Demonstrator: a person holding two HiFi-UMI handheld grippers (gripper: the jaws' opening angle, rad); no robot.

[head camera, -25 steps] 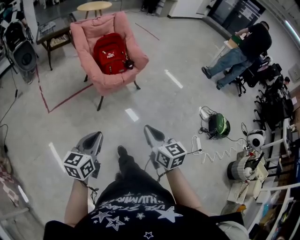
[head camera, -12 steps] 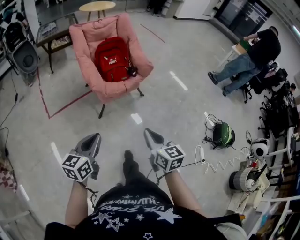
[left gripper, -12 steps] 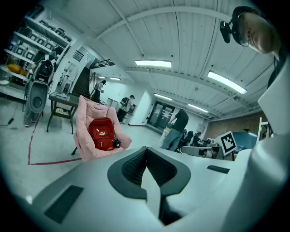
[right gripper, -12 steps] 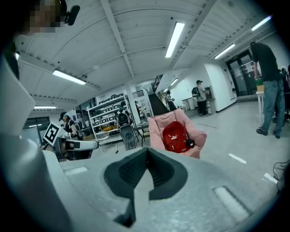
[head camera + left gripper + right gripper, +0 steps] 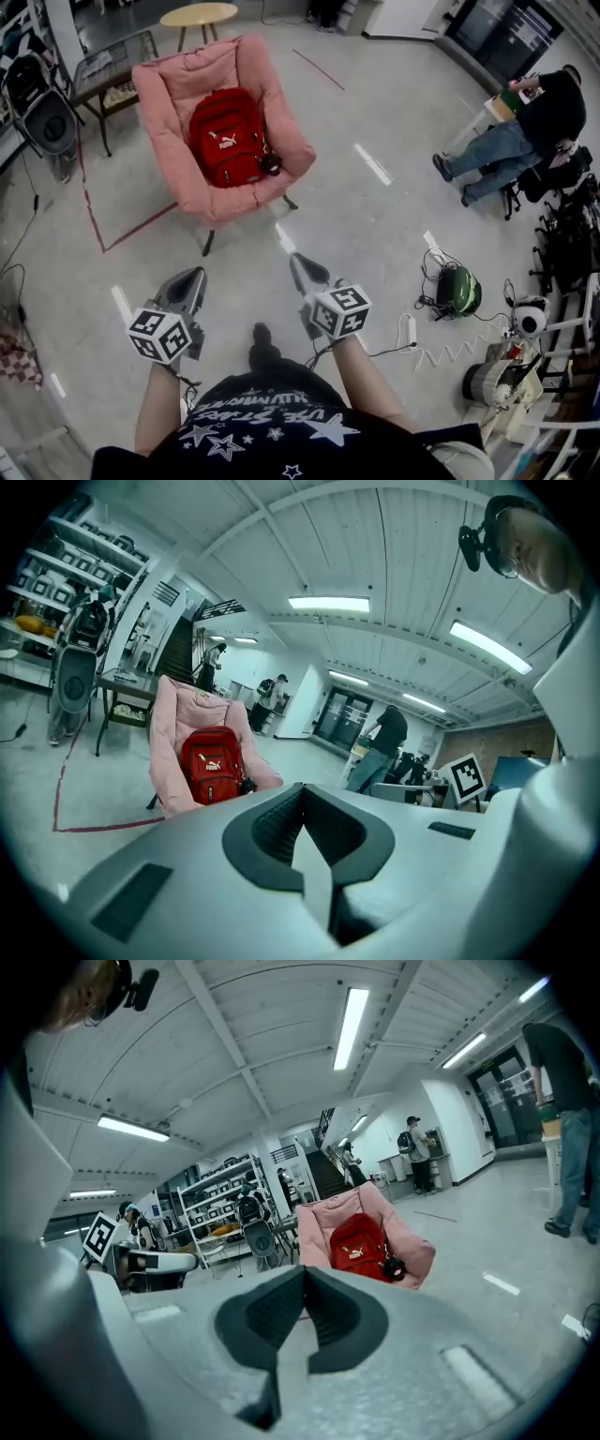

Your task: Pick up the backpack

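I am holding both tongs shut and empty: the left gripper (image 5: 188, 280) and the right gripper (image 5: 303, 265) each have their pads pressed together with nothing between them. The backpack (image 5: 228, 138) is sitting upright in the chair (image 5: 174, 82), well ahead of both tips and a little left of the gap between them. Nothing of the pick-up is done yet. As I judge it, I am only at the approach. Bare floor is lying between my tips and the chair, and the opening of the jaws, the grip on the bag and the lift are all left to do.

The head view is showing both tongs side by side and the open floor ahead of them, plus a person (image 5: 530, 131) far off to the right of my right tongs. The gripper views are giving what it cannot: the pads meeting, seen straight on, and the bag's front face. In the left gripper view the bag is sitting left of the jaws, and in the right gripper view just right of them.
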